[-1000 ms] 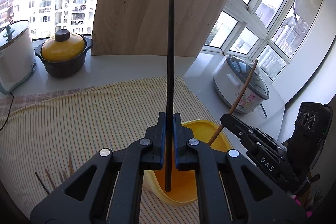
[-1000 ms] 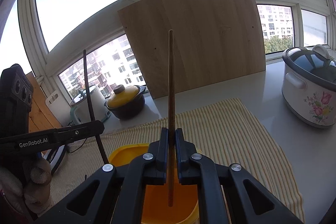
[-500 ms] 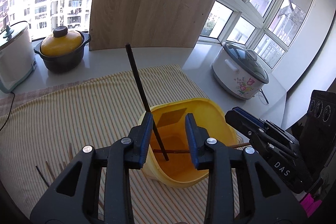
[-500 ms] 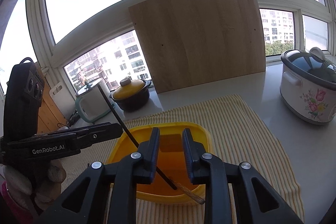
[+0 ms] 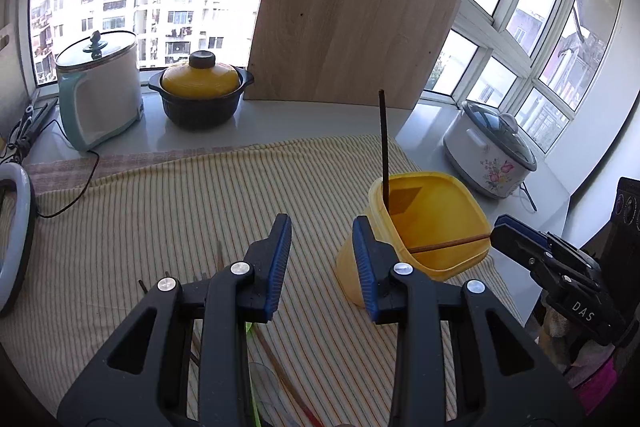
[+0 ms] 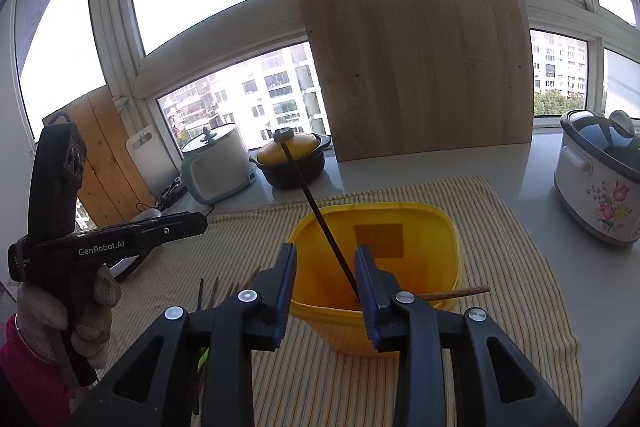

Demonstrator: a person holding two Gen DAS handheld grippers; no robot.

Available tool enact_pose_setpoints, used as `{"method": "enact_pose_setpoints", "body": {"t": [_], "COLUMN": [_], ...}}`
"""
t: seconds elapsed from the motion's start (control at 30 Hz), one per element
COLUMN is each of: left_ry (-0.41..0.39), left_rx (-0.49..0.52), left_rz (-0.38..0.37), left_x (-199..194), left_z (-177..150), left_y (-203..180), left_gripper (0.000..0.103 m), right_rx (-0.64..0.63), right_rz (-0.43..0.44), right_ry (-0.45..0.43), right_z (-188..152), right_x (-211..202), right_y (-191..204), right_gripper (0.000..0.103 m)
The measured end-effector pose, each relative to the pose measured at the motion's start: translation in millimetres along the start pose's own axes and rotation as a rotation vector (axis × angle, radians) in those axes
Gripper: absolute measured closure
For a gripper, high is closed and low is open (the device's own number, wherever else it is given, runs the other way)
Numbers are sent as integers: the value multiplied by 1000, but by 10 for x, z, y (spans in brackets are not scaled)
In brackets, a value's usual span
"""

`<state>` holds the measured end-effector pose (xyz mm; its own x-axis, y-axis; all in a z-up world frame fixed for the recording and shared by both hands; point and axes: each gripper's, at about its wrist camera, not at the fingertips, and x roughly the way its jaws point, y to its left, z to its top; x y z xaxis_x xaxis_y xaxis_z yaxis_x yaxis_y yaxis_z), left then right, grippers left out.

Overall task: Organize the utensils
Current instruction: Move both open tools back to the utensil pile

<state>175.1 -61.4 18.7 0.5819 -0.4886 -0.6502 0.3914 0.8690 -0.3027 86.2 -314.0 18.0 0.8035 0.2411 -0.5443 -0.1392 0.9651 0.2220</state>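
Two chopsticks, one black [image 5: 384, 143] and one brown [image 5: 450, 246], rest in the yellow tub [image 5: 440, 227] on the striped cloth [image 5: 160, 207], while the left gripper [image 5: 322, 259] and the right gripper [image 6: 326, 283], jaws just opened, stand apart and empty.

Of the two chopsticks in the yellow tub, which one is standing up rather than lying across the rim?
The black chopstick stands steeply against the yellow tub's far corner; the brown chopstick lies almost flat, its tip poking over the rim.

A home kitchen sill: a rice cooker [image 5: 490, 155], a lidded casserole [image 5: 200, 95] and apartment blocks [image 6: 256, 91] through the windows.
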Motion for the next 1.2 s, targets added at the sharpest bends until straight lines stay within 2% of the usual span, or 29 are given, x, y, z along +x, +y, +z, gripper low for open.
{"method": "enact_pose_setpoints", "body": {"t": [0.2, 0.57, 0.8, 1.0, 1.2], "left_ry": [28, 102, 174, 227, 251], "left_rx": [-48, -134, -207, -293, -378], "left_rz": [73, 97, 78, 45, 26], "left_x": [-159, -174, -29, 146, 322], "left_z": [-285, -732, -924, -1044, -1090], "left_y": [454, 991, 1219, 1369, 1506], "left_gripper": [72, 72, 72, 72, 72], "right_rx": [-53, -114, -60, -28, 109], "right_rz": [68, 131, 172, 165, 175], "right_ry": [58, 243, 387, 460, 555], "right_z": [-120, -434, -653, -766, -818], "right_x": [47, 520, 965, 1273, 1586], "right_y": [310, 819, 956, 1031, 960], "right_gripper": [65, 64, 64, 64, 65]}}
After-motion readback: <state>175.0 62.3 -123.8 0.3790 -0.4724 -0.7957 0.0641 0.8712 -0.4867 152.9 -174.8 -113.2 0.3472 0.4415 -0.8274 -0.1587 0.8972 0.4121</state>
